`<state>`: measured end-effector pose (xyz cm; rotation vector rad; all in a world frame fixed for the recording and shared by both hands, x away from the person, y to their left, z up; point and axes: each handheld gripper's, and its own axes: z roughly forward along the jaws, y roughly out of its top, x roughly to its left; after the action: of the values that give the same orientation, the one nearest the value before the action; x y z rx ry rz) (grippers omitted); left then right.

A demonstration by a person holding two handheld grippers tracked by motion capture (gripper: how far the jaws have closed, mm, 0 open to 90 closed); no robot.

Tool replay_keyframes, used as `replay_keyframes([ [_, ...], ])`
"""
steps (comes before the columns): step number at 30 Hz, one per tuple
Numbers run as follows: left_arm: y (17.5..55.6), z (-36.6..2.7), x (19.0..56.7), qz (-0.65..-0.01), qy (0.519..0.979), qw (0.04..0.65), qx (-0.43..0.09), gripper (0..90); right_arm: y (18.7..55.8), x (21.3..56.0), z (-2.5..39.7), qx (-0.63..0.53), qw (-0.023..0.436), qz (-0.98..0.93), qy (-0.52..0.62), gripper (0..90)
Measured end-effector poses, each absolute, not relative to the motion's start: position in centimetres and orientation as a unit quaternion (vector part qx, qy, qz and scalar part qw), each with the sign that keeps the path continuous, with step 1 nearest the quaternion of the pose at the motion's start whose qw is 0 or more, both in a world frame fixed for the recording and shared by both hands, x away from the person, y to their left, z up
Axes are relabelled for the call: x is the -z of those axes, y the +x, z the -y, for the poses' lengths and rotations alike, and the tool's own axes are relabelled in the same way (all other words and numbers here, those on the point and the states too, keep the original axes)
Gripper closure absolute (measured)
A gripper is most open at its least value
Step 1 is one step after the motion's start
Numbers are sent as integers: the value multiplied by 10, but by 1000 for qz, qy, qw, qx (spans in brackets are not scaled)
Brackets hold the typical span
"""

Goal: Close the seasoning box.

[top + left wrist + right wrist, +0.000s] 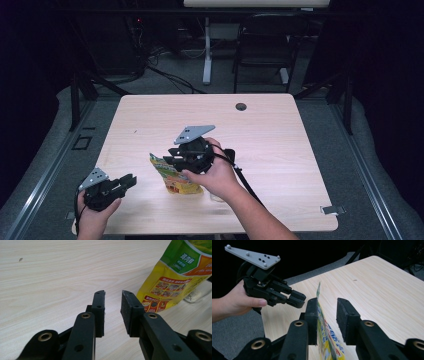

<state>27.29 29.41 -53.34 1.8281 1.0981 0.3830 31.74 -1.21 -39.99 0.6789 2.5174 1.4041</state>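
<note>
A yellow and green snack pouch (pixel 176 181) stands upright on the wooden table (pixel 270 140), near the front middle. My right gripper (pixel 167 161) comes at its top from the right. In the right gripper view my right gripper (pixel 328 307) is open, and the pouch's (pixel 327 336) thin edge rises between the jaws, close against the left pad. My left gripper (pixel 131 180) is held low at the front left, pointing at the pouch. It (pixel 112 300) is open with nothing between its jaws, and the pouch (pixel 172 277) is just ahead to the right. It is also seen from the right gripper view, with the left gripper (pixel 298 298) a short way from the pouch.
A small clear object (pixel 197 293) lies on the table just behind the pouch. A round cable hole (pixel 241 106) sits near the table's far edge. A metal clip (pixel 332 210) is at the front right corner. A dark chair (pixel 265 45) stands beyond the table.
</note>
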Motion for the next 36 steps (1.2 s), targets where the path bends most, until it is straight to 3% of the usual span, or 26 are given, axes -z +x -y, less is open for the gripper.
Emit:
replay_keyframes([
  [24,273,-294,534,-447,746,468,-157,735,328,412,-13,-424,78,-875,220,754],
  [29,273,-295,533,-446,746,468,-157,735,329,414,-17,-410,82,-882,216,808],
  [36,273,-294,534,-446,747,468,-157,735,330,413,-20,-400,83,-888,213,818],
])
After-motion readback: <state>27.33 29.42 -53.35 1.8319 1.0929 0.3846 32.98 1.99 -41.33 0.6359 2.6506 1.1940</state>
